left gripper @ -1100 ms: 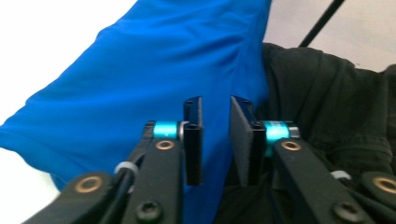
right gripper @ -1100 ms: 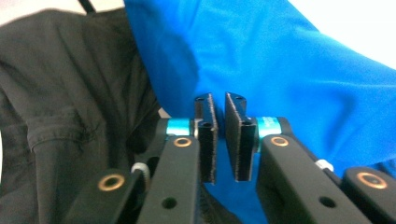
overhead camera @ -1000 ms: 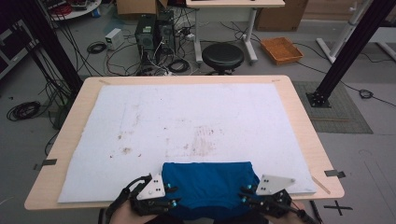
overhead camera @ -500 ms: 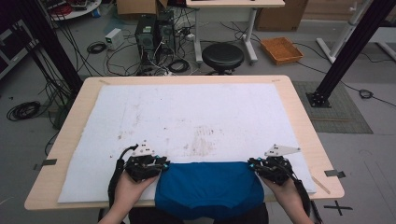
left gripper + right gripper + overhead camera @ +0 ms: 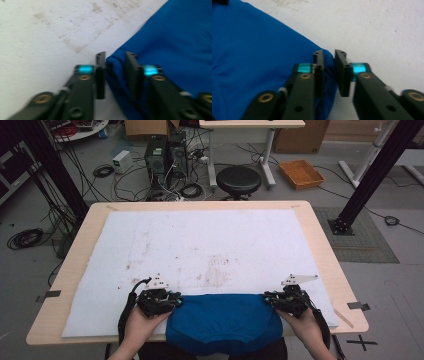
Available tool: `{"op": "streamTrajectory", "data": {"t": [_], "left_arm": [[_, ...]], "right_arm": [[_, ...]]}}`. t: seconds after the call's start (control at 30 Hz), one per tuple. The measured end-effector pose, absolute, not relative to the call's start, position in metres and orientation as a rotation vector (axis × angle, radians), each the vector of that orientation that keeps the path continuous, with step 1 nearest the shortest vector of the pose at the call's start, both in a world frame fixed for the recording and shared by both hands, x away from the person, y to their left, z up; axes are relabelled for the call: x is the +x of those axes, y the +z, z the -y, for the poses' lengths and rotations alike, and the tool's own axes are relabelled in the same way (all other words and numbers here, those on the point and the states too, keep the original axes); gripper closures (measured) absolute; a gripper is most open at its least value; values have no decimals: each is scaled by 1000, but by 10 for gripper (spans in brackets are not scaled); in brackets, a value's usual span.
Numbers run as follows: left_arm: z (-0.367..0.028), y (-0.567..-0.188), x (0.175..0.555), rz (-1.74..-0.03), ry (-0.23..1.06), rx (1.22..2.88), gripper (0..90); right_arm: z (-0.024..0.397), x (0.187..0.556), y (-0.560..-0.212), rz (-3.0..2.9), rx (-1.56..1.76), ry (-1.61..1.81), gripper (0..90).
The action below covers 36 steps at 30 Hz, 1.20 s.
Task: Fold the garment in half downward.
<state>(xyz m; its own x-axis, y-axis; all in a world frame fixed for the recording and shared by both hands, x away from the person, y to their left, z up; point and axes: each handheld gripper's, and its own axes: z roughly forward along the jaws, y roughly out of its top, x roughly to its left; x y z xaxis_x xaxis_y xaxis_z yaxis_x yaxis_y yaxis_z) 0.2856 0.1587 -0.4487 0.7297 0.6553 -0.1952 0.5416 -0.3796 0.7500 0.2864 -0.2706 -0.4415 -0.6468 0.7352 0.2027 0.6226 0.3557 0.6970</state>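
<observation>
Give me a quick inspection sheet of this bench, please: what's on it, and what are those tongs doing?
Surface: pale wooden table under a stained white foam mat.
Job's things: blue cloth garment at the near edge, hanging over it.
Clutter: nothing seen on the mat.
Grippers: left tongs hold the garment's left corner between their jaws; right tongs hold its right corner.
Cables: black lead trails from each gripper along the forearm; loose wires lie on the floor.
Surroundings: round black stool, computer towers, orange tray, black frame posts.
</observation>
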Motion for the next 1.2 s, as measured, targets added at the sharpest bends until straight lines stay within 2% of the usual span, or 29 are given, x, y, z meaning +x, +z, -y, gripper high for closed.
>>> {"op": "streamTrajectory", "data": {"t": [0.27,0.43,0.63,0.9,1.2], "left_arm": [[-162,-433,303,-881,232,2080,832],[-165,-415,334,-849,315,2101,832],[-169,-404,378,-864,347,2097,831],[-167,-408,431,-874,342,2149,830],[-164,-420,456,-874,393,2169,830]], "right_arm": [[268,303,-430,-2411,1177,1192,850],[261,334,-417,-2365,1156,1193,850],[254,379,-406,-2314,1177,1164,849],[247,424,-408,-2326,1187,1088,849],[246,451,-415,-2324,1206,1051,849]]}}
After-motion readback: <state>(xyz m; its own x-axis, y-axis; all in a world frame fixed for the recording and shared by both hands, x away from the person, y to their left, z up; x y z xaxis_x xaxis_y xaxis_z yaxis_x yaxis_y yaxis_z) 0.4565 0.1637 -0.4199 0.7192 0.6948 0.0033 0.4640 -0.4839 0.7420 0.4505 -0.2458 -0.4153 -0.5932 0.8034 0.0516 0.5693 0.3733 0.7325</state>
